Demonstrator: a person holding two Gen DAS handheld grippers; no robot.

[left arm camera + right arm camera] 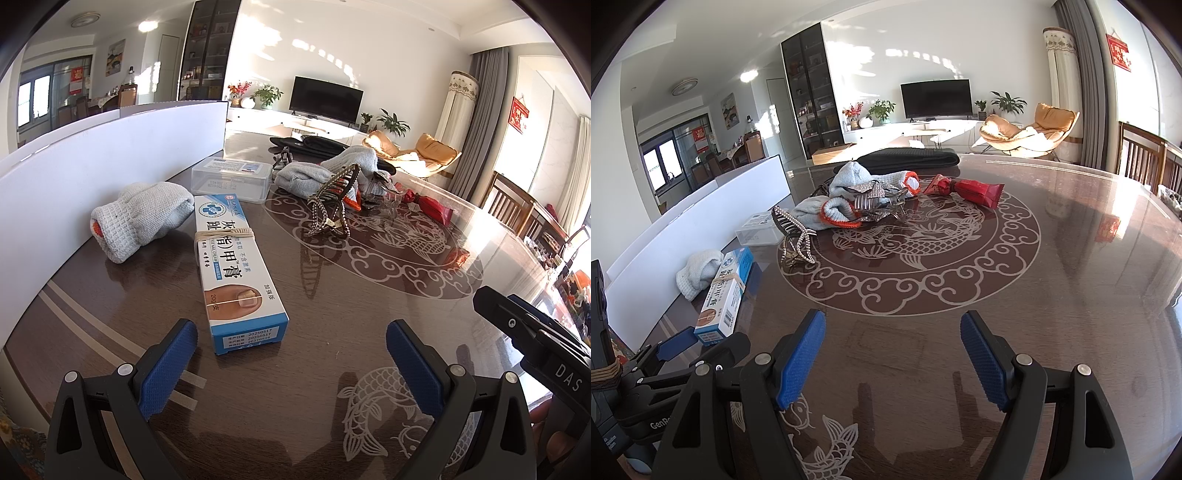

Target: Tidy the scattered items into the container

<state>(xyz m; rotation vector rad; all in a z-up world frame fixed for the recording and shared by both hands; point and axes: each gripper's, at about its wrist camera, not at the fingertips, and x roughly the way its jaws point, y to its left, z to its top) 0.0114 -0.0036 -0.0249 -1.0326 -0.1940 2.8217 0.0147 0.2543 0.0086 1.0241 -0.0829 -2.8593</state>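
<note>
Red packet (pixel 975 191) shows clearly only rightward.

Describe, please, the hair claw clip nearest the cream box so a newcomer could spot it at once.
Start at the round fish-and-cloud medallion inlaid in the dark table. On its left rim, between the blue-and-white cream box and the clear plastic case, stands a hair claw clip. Unlike the clips tangled in the grey gloves, it stands alone, with pearl-studded edges.

You can't read the label on the clear plastic box (pixel 232 178); it's too small. The hair clips (pixel 877 206) in the far pile are tangled into the gloves (pixel 849 192), so you can't count them. The right gripper (pixel 532 339) is cut off by the left wrist view's edge.
</note>
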